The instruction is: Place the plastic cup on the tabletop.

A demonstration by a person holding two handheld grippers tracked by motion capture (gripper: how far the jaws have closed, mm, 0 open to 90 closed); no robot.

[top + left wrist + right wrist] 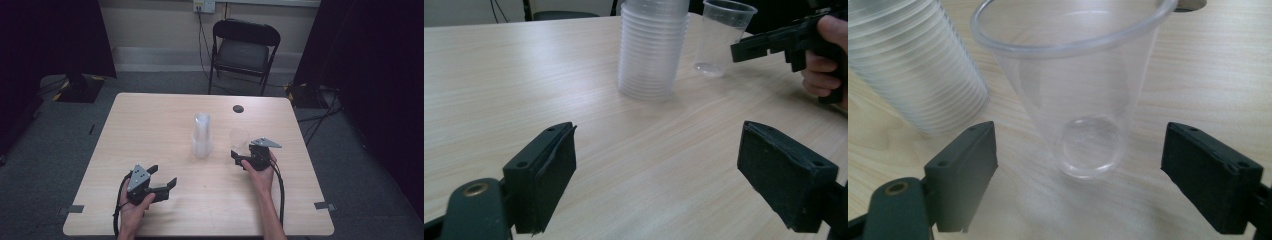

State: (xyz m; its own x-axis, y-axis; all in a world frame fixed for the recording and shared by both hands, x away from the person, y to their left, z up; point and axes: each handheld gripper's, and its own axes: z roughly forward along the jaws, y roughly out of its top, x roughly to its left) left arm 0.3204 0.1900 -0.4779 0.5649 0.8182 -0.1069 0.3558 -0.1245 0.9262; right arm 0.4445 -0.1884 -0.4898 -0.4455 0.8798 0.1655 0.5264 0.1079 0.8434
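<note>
A single clear plastic cup (240, 137) is standing upright on the wooden bench (150, 130), right of the middle, with its mouth up. In the right gripper view the cup (1083, 100) is sitting just ahead of the two black jaws, roughly centred on the gap between them, and neither pad is touching its wall. The right gripper (239, 155) is lying just on the near side of the cup, held in the person's right hand (262, 172), and its jaws are standing wide with nothing pressed between them.

Just to the left of the single cup, a tall stack of clear cups (202, 135) is standing upside down on the bench, near the middle. The two are close but apart, with bare wood showing between them in the left gripper view, where the stack (654, 47) is rising ahead and the single cup (724, 35) is standing to its right.

The left gripper (165, 177) is resting low over the near left part of the bench, held in the person's left hand (132, 207), well apart from both the stack and the single cup. Its jaws are spread wide and holding nothing, with bare bench between them.

A small dark round spot (238, 108) is lying on the far part of the bench. Beyond the far edge, a black folding chair (243, 52) is standing on the grey floor.
</note>
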